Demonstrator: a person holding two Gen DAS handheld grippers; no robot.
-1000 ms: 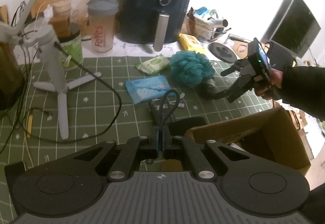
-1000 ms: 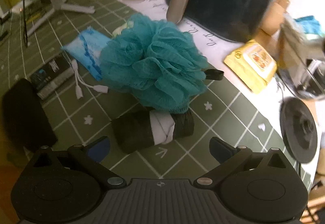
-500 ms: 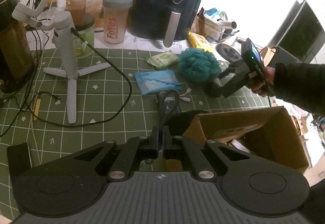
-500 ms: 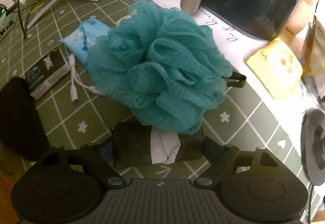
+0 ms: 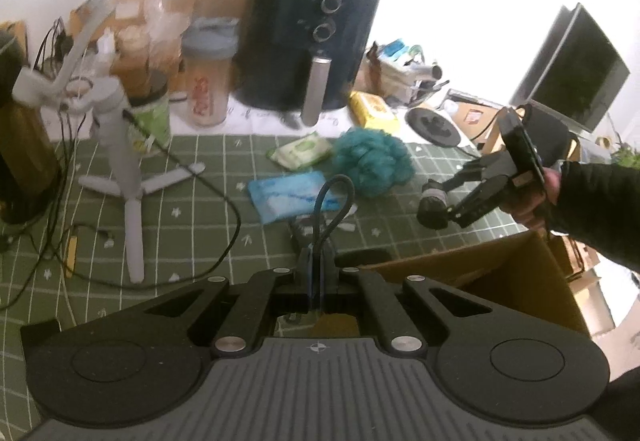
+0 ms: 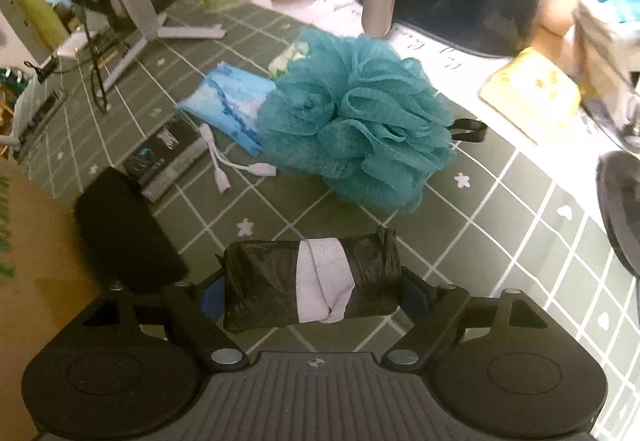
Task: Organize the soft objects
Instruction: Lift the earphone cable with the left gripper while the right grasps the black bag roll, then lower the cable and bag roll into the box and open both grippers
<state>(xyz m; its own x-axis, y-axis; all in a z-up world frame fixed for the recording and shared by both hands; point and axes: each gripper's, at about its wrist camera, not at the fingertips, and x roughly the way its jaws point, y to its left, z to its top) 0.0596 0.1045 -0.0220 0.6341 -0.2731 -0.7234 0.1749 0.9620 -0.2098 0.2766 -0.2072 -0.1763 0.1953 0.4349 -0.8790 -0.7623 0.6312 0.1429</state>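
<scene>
My right gripper (image 6: pixel 312 291) is shut on a black bag roll with a white band (image 6: pixel 310 287), held endwise between the jaws a little above the green mat; it also shows in the left wrist view (image 5: pixel 434 203). A teal bath pouf (image 6: pixel 356 121) lies on the mat just beyond, also seen in the left wrist view (image 5: pixel 372 161). A blue tissue pack (image 5: pixel 290 189) and a green wipes pack (image 5: pixel 302 151) lie left of the pouf. My left gripper (image 5: pixel 316 277) is shut on a black cord loop (image 5: pixel 334 201) above the mat's near side.
An open cardboard box (image 5: pixel 516 289) stands at the near right. A black air fryer (image 5: pixel 308 45), a shaker bottle (image 5: pixel 208 81), a white tripod stand (image 5: pixel 116 145), a yellow pack (image 5: pixel 374 109) and a black pouch (image 6: pixel 120 225) crowd the mat's edges.
My right gripper closed on the black bag roll beside the pouf and lifted it off the mat, drawing back toward the box. The left gripper stayed shut on the cord.
</scene>
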